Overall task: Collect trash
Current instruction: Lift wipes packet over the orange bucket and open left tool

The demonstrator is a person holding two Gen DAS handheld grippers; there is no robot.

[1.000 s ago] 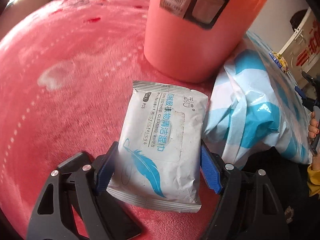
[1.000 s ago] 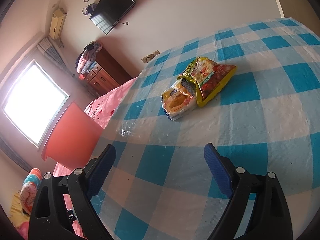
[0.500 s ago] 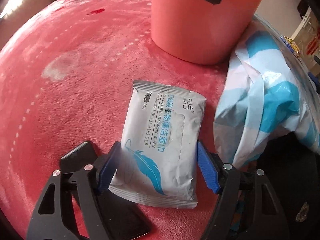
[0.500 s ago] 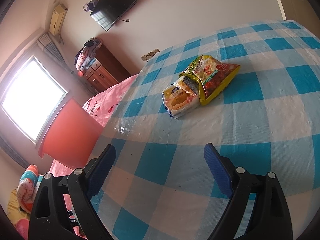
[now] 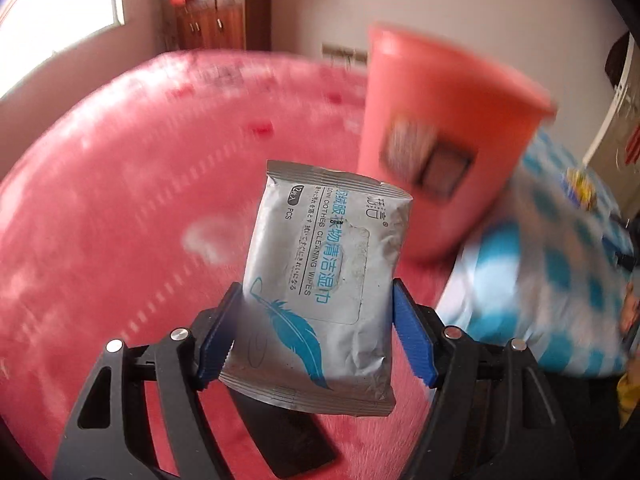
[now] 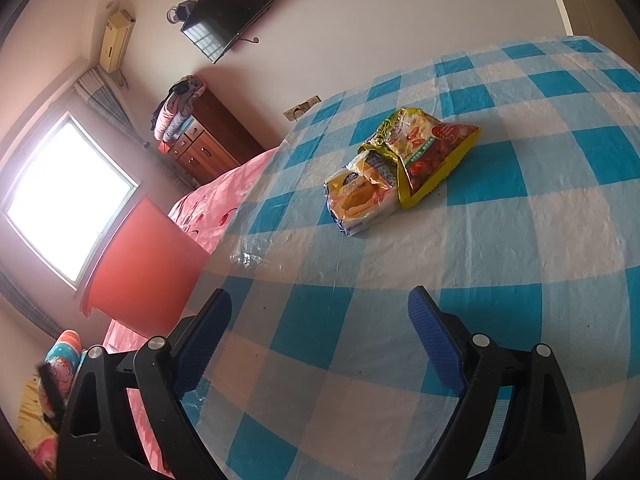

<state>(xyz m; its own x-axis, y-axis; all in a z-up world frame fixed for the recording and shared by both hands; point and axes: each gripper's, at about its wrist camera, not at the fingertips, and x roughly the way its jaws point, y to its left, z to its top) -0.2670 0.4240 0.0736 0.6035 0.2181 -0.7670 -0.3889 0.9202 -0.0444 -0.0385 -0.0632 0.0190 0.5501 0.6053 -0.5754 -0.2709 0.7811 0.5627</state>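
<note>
Two blue-padded fingers of the left gripper (image 5: 314,330) clamp a grey foil wet-wipes packet (image 5: 320,280) by its side edges, above the pink fleece blanket (image 5: 120,220); orange plastic bin (image 5: 444,140) ahead-right (background blurred). Right gripper (image 6: 320,334) jaws apart, gripping nothing; yellow snack bags (image 6: 400,164) lie ahead on blue-checked plastic sheet (image 6: 520,240).

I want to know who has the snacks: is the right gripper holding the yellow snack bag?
No, the right gripper is open and holds nothing, while the yellow snack bag lies farther off on the blue checkered cloth.
</note>
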